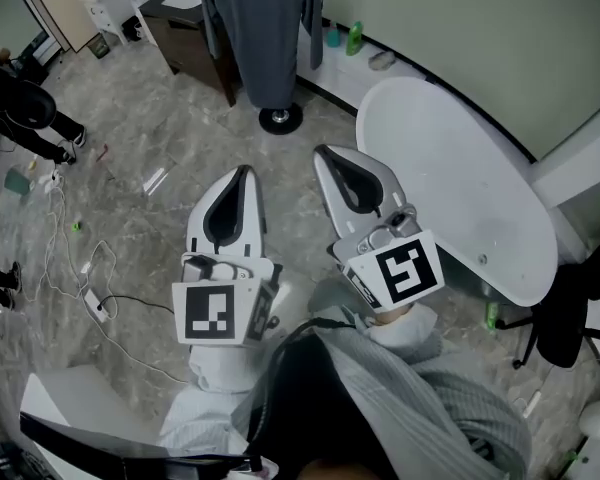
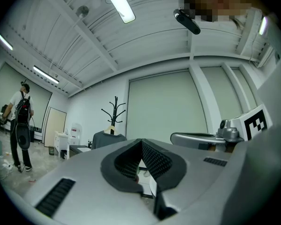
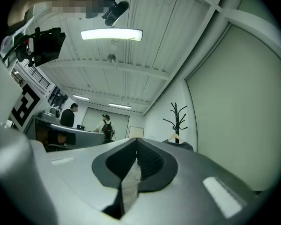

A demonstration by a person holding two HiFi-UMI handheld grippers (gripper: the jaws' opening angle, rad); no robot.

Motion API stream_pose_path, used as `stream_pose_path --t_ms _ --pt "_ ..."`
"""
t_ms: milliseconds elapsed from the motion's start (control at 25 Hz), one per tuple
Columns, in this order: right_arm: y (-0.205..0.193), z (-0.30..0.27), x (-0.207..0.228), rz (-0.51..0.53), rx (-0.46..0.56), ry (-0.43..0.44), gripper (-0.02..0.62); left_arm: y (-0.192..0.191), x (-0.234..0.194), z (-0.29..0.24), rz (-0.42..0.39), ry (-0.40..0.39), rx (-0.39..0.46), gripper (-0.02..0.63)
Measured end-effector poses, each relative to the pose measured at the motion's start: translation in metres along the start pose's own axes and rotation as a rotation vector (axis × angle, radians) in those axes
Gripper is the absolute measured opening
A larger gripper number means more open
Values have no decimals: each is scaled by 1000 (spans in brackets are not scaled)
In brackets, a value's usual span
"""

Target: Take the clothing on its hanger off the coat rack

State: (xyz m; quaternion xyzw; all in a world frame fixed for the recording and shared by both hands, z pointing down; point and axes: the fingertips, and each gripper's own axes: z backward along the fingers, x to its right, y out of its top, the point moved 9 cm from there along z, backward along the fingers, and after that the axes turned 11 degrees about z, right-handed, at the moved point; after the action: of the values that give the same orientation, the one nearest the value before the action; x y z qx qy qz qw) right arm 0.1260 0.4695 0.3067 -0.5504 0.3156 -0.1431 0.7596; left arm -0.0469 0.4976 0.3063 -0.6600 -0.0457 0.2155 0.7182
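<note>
Wearer's grey striped sleeves (image 1: 430, 398) fill the bottom of the head view. Just ahead, both tools are held side by side, slightly apart, pointing away from the body. Left hand-held gripper (image 1: 244, 174): jaws pressed together, ribbed black pads meeting at the tip, nothing between them. Right hand-held gripper (image 1: 323, 156): same, jaws pressed together, empty. Each carries its marker cube at the rear, left cube (image 1: 218, 311), right cube (image 1: 400, 270).

Under them is grey marbled floor (image 1: 160, 138), with white cables (image 1: 80, 268) trailing at the left. A white oval worktop (image 1: 460, 178) lies to the right of the right hand-held gripper, near the wall.

Beyond the tips, well apart from both, stands the coat rack (image 2: 115, 108), black and branched, its round base (image 1: 280, 119) on the floor. The clothing (image 1: 265, 28), a dark grey garment, hangs on the coat rack above that base and drapes down almost to it. In the left gripper view the clothing sits on a pale wooden hanger (image 2: 111, 129) hooked on the coat rack.

A dark cabinet (image 1: 185, 33) stands just left of the clothing. A green bottle (image 1: 354, 38) sits by the wall to its right. A person in black (image 1: 20, 103) stands far left on the floor.
</note>
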Motion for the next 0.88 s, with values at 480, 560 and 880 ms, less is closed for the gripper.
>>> stream_pose_path --t_ms 480,560,880 --pt "-85 -184 58 -15 -42 24 3 -19 -140 -150 19 61 -40 5" --pt "-95 -231 91 -28 -22 -1 3 -9 -162 -202 -2 52 -32 5" --pt "-107 -387 183 37 18 -21 3 35 -234 -358 -19 40 12 5"
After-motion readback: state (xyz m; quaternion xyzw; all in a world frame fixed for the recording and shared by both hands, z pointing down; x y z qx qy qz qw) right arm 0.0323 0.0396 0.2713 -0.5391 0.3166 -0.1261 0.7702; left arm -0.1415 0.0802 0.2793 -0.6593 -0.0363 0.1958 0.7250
